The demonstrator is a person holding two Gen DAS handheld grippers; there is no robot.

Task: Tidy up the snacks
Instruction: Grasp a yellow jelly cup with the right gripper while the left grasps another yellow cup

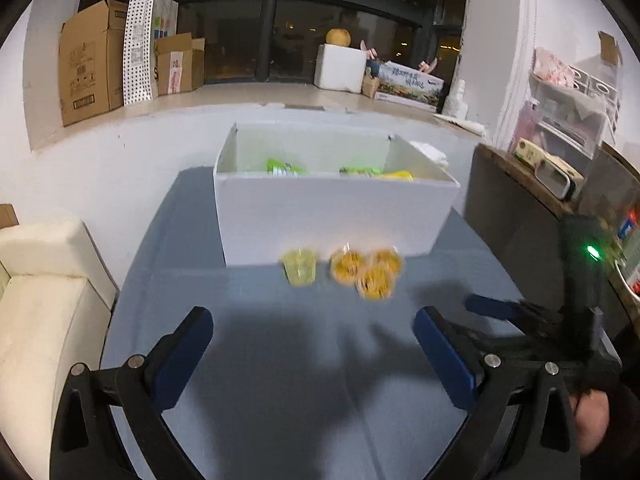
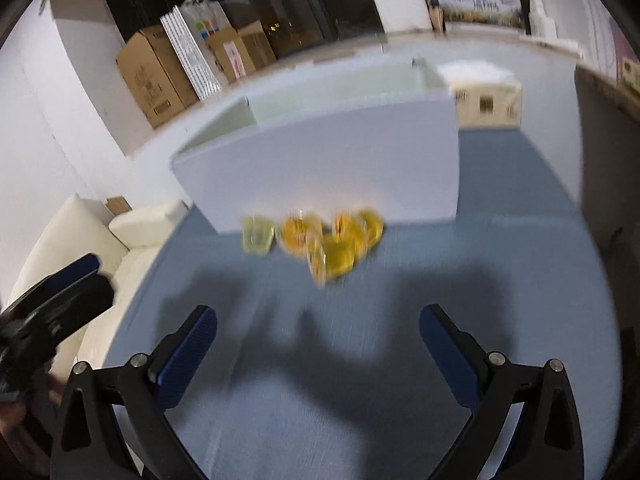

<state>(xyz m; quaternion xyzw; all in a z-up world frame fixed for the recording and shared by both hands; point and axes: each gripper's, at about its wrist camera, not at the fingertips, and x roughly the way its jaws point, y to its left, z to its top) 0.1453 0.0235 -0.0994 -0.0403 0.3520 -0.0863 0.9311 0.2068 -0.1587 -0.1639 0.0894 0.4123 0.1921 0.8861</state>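
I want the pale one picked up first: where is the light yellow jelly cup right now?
In the left wrist view the light yellow jelly cup stands on the blue table, just in front of the white box, left of the orange cups.

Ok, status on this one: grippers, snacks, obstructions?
Left gripper open, empty. Right gripper open, empty. Jelly cups on table before white box. Nothing between.
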